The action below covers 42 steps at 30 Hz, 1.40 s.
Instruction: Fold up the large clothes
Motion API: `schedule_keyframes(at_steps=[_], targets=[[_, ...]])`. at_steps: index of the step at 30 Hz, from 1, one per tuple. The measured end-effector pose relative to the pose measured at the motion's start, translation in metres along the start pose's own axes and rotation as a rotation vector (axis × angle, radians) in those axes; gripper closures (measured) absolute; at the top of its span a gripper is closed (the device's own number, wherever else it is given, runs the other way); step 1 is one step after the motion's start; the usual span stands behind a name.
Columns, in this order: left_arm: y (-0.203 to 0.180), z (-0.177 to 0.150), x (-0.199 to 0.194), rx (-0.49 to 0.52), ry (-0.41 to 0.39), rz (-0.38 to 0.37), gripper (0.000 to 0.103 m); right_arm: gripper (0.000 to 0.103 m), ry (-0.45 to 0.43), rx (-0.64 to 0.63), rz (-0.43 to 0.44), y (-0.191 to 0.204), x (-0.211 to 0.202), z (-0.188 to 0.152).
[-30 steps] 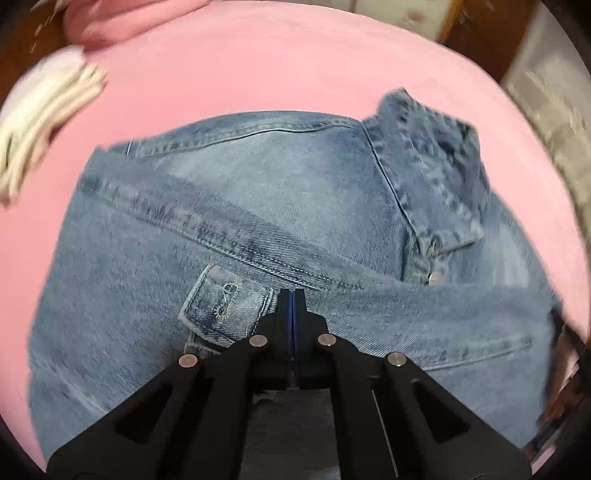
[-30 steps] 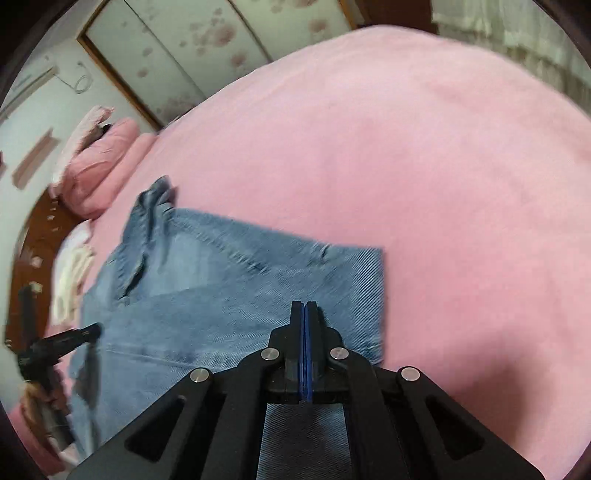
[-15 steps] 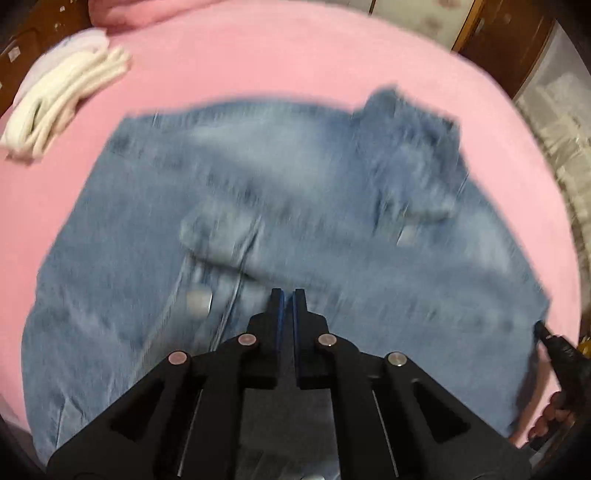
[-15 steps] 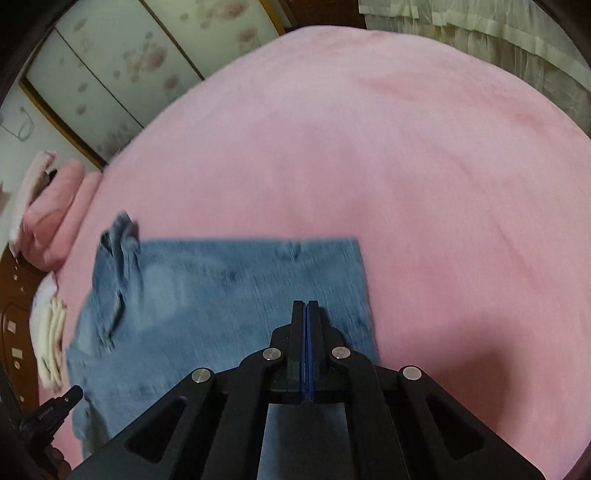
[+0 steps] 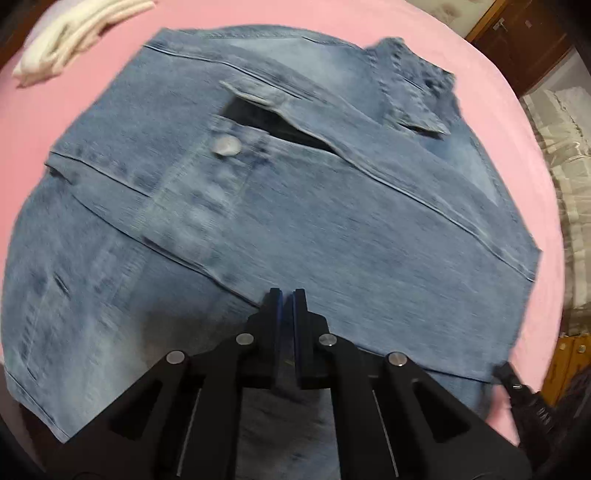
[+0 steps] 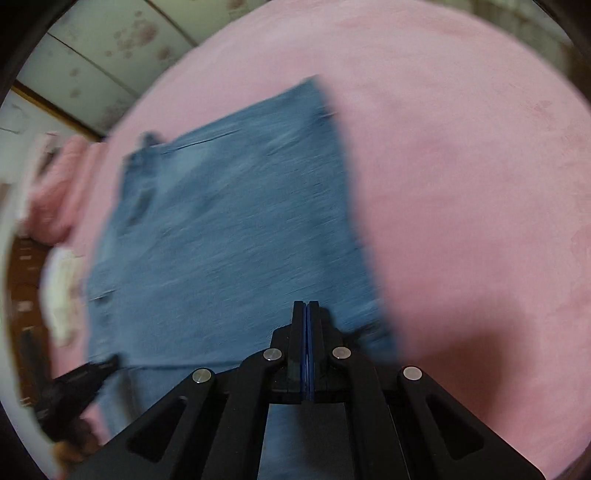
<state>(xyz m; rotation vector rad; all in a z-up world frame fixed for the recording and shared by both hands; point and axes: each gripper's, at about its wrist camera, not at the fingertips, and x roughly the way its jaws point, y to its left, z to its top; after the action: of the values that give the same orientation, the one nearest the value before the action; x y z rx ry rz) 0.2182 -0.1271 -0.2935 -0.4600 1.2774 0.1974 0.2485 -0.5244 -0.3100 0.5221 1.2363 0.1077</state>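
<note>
A blue denim jacket (image 5: pixel 332 221) lies spread on the pink bed (image 5: pixel 498 92), collar (image 5: pixel 417 92) at the far right and a metal button (image 5: pixel 226 144) on a folded-in cuff. My left gripper (image 5: pixel 286 295) is shut on the jacket's near edge, and paler denim hangs under its fingers. My right gripper (image 6: pixel 306 304) is shut on the same near edge of the jacket (image 6: pixel 221 240), close to its right side. Each wrist view catches the other gripper at that edge: the right gripper (image 5: pixel 517 384) low on the right, the left gripper (image 6: pixel 96 373) low on the left.
Folded white clothes (image 5: pixel 74 33) lie at the bed's far left corner. Pink pillows (image 6: pixel 55 192) sit at the head of the bed (image 6: pixel 461 184). Flowered wardrobe doors (image 6: pixel 110 48) and wooden furniture (image 5: pixel 524 48) stand beyond. Bare pink cover stretches right of the jacket.
Both grippers have swept sideways, still shut on the denim edge. The whole jacket now shows in the left view, the cuff farther off. The right view has rolled, so the jacket's side edge runs steeply.
</note>
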Motion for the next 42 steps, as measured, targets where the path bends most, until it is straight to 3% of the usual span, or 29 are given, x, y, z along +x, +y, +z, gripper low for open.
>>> schedule_keyframes(at_steps=[3, 5, 7, 9, 10, 11, 14, 17, 18, 21, 23, 25, 28, 35, 38, 40, 42], targets=[[-0.018, -0.001, -0.002, -0.007, 0.026, -0.109, 0.102, 0.103, 0.072, -0.07, 0.146, 0.041, 0.024, -0.012], [-0.031, 0.002, 0.002, 0.0, 0.045, -0.18, 0.101, 0.103, 0.138, -0.139, 0.198, 0.071, 0.047, -0.018], [-0.039, 0.005, 0.008, 0.011, 0.063, -0.201, 0.101, 0.103, 0.188, -0.157, 0.247, 0.092, 0.07, -0.023], [-0.043, 0.006, 0.016, 0.029, 0.088, -0.175, 0.101, 0.103, 0.241, -0.16, 0.265, 0.103, 0.092, -0.025], [-0.042, 0.006, 0.017, 0.039, 0.082, -0.154, 0.101, 0.103, 0.255, -0.18, 0.226, 0.102, 0.099, -0.026], [-0.04, 0.006, 0.017, 0.053, 0.066, -0.126, 0.101, 0.103, 0.261, -0.199, 0.197, 0.101, 0.105, -0.025], [-0.02, 0.006, 0.014, 0.11, -0.013, -0.009, 0.102, 0.103, 0.263, -0.217, 0.225, 0.077, 0.1, -0.023], [0.017, 0.012, 0.007, 0.077, -0.066, 0.02, 0.102, 0.103, 0.22, -0.196, 0.159, 0.036, 0.077, -0.017], [0.03, 0.016, 0.004, 0.063, -0.088, 0.075, 0.102, 0.103, 0.202, -0.166, 0.134, 0.021, 0.07, -0.014], [0.053, 0.025, 0.004, 0.014, -0.062, -0.038, 0.102, 0.103, 0.129, -0.06, 0.036, -0.029, 0.049, 0.001], [0.046, 0.025, 0.006, 0.058, -0.063, -0.013, 0.102, 0.103, 0.114, -0.041, 0.009, -0.043, 0.04, 0.006], [0.033, 0.021, 0.01, 0.13, -0.081, 0.049, 0.102, 0.103, 0.101, -0.097, -0.062, -0.034, 0.047, 0.008], [0.028, 0.018, 0.011, 0.155, -0.092, 0.081, 0.102, 0.103, 0.089, -0.145, -0.178, -0.023, 0.037, 0.009], [0.038, 0.024, 0.008, 0.189, -0.051, 0.001, 0.102, 0.103, -0.003, -0.059, -0.324, -0.009, 0.021, -0.004], [0.034, 0.026, 0.008, 0.214, -0.028, -0.012, 0.102, 0.103, -0.035, -0.073, -0.443, 0.015, 0.014, -0.02], [0.033, 0.023, 0.007, 0.229, -0.012, -0.007, 0.102, 0.094, -0.048, -0.083, -0.521, 0.035, 0.012, -0.034], [0.032, 0.019, 0.003, 0.249, 0.009, -0.01, 0.101, 0.083, -0.064, -0.092, -0.524, 0.054, 0.009, -0.052]])
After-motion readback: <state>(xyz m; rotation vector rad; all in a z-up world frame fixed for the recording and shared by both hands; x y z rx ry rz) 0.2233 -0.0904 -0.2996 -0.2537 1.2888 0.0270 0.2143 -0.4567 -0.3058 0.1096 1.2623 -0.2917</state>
